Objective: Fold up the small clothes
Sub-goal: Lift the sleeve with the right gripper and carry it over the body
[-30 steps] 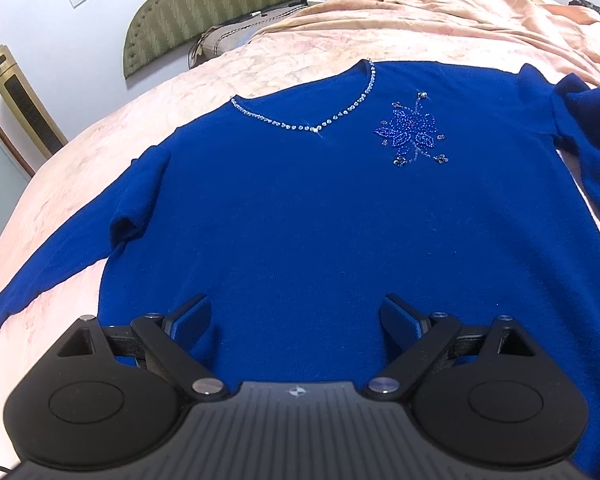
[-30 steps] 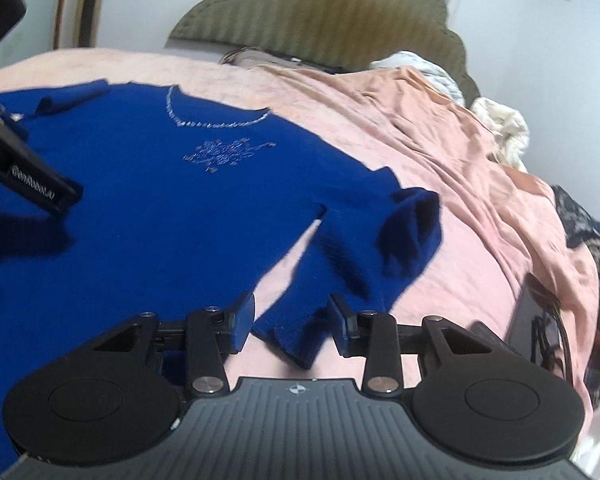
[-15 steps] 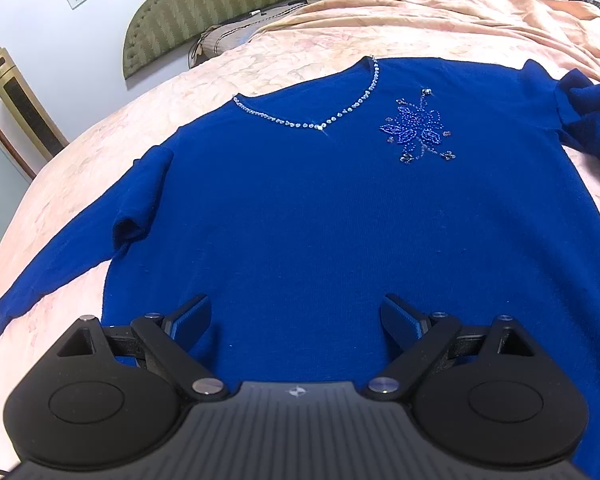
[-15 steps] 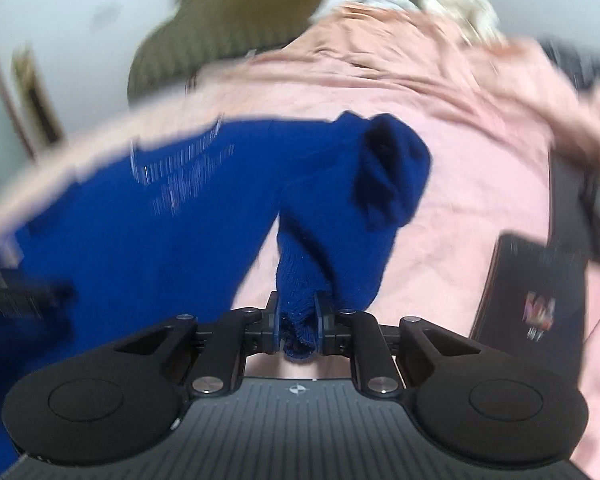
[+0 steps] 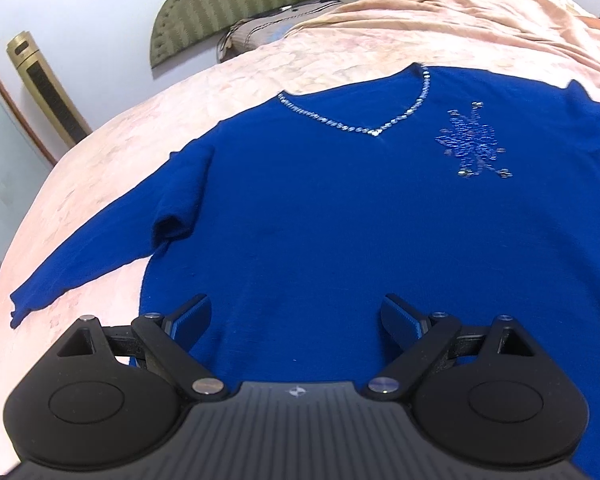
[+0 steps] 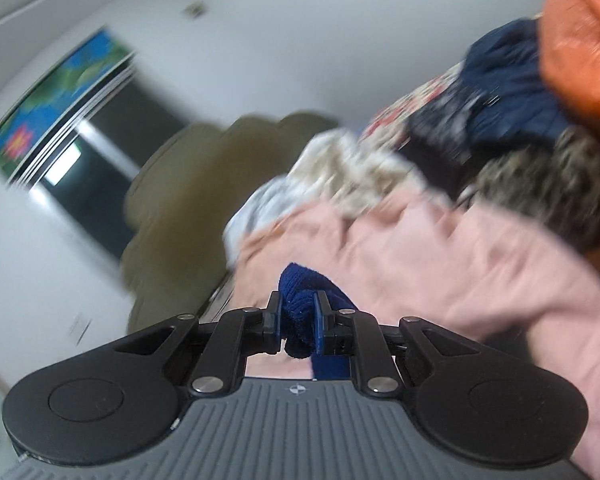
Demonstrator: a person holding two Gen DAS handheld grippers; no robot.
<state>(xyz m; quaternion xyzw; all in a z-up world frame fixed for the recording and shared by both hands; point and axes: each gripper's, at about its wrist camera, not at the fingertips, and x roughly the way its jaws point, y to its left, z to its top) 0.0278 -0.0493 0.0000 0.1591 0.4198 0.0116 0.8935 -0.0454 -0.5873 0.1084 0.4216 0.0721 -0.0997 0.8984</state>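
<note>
A royal blue knit sweater [image 5: 340, 216] lies face up on a pink bedspread [image 5: 112, 148], with a rhinestone V-neck and a beaded flower on the chest. Its left sleeve [image 5: 88, 264] stretches out flat to the left. My left gripper [image 5: 296, 316] is open and empty, hovering over the sweater's lower hem. My right gripper [image 6: 296, 320] is shut on the cuff of the other sleeve [image 6: 300, 300], a bunch of blue knit between its pads. The right wrist view is blurred and tilted up toward the wall; the rest of the sweater is out of that view.
A padded olive headboard [image 5: 236, 4] stands at the far end of the bed. A peach blanket [image 5: 480, 8] is heaped at the back right. A pile of mixed clothes [image 6: 500, 120] lies to the right. A gold tower unit [image 5: 44, 92] stands by the left wall.
My right gripper closed on the right sleeve's cuff and lifted it, swinging the camera up toward the wall. The left gripper stayed open over the hem, shifting slightly.
</note>
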